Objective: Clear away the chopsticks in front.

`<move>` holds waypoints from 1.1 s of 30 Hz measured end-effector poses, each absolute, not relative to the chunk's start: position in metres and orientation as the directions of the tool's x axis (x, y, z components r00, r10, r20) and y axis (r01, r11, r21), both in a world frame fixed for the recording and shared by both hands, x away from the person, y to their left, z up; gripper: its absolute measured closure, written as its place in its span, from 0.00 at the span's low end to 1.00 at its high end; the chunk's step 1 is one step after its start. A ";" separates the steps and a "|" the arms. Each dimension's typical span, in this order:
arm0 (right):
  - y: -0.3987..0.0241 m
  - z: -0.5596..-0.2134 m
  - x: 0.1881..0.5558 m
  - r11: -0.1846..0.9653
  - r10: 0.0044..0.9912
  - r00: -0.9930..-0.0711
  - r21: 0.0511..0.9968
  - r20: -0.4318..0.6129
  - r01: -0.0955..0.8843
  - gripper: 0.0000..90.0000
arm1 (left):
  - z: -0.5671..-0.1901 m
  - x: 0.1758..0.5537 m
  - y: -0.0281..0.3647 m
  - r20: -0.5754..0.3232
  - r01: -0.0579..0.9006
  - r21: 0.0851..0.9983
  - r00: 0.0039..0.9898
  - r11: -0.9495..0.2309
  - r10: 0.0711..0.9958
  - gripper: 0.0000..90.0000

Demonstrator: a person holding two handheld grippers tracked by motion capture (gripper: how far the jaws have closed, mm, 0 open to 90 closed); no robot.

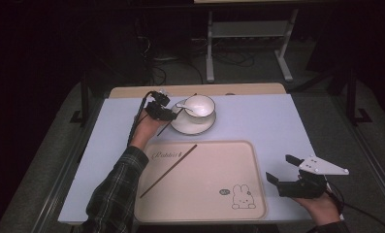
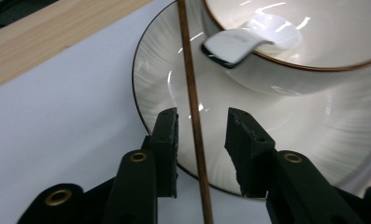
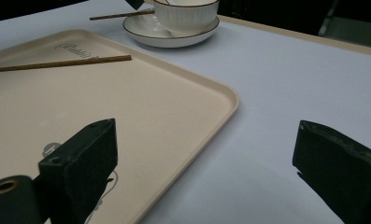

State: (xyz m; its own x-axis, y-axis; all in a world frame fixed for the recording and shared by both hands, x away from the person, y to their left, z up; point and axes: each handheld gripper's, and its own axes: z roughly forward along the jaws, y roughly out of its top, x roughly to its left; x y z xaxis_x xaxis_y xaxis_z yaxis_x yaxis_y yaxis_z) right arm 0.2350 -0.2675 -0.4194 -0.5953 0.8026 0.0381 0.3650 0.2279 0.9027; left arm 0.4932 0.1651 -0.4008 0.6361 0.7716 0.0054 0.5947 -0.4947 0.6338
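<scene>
The left tool (image 2: 201,122) sat at the plate's (image 2: 164,70) nine o'clock edge, jaws narrowly parted around one chopstick (image 2: 191,93) without touching it. A cup (image 1: 200,108) with a spoon (image 1: 183,106) stood on the plate. The second chopstick (image 1: 168,170) lay on the tray (image 1: 229,165). The right tool (image 1: 281,168) hovered wide open at the tray's four o'clock corner above the surface (image 1: 272,121).

We see a pale table (image 1: 277,121) with a wooden far edge, standing on grey carpet (image 1: 59,141). Beyond it, a white metal stand (image 1: 248,34) and dark cables (image 1: 229,58) lie in shadow.
</scene>
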 end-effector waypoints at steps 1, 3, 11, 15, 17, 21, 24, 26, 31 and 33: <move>-0.268 -0.419 0.235 0.227 0.803 -0.595 0.903 0.038 0.364 0.07 | -0.405 0.496 0.165 -0.001 0.603 0.629 0.632 -0.491 0.775 0.73; -0.268 -0.419 0.235 0.226 0.803 -0.595 0.904 0.039 0.364 0.07 | -0.412 0.500 0.164 -0.010 0.612 0.623 0.629 -0.487 0.777 0.74; -0.269 -0.419 0.234 0.224 0.804 -0.593 0.904 0.040 0.364 0.07 | -0.422 0.508 0.156 -0.016 0.617 0.618 0.629 -0.486 0.777 0.86; -0.269 -0.419 0.234 0.222 0.804 -0.593 0.904 0.042 0.365 0.07 | -0.422 0.509 0.153 -0.012 0.616 0.624 0.623 -0.481 0.782 0.93; -0.269 -0.419 0.234 0.221 0.805 -0.592 0.905 0.042 0.364 0.07 | -0.420 0.509 0.153 -0.006 0.613 0.629 0.620 -0.479 0.785 0.93; -0.269 -0.419 0.234 0.220 0.805 -0.592 0.905 0.043 0.365 0.07 | -0.415 0.508 0.156 -0.022 0.615 0.642 0.611 -0.457 0.792 0.94; -0.270 -0.420 0.234 0.220 0.804 -0.593 0.905 0.042 0.364 0.07 | -0.404 0.502 0.165 -0.025 0.622 0.642 0.602 -0.448 0.798 0.94; -0.270 -0.420 0.234 0.220 0.805 -0.592 0.905 0.043 0.364 0.07 | -0.398 0.497 0.171 -0.023 0.622 0.640 0.602 -0.450 0.798 0.94; -0.270 -0.419 0.235 0.221 0.805 -0.592 0.907 0.038 0.358 0.07 | -0.390 0.482 0.187 -0.042 0.629 0.650 0.589 -0.426 0.807 0.94; -0.271 -0.419 0.235 0.222 0.804 -0.593 0.908 0.036 0.356 0.07 | -0.387 0.476 0.194 -0.041 0.629 0.654 0.584 -0.420 0.811 0.94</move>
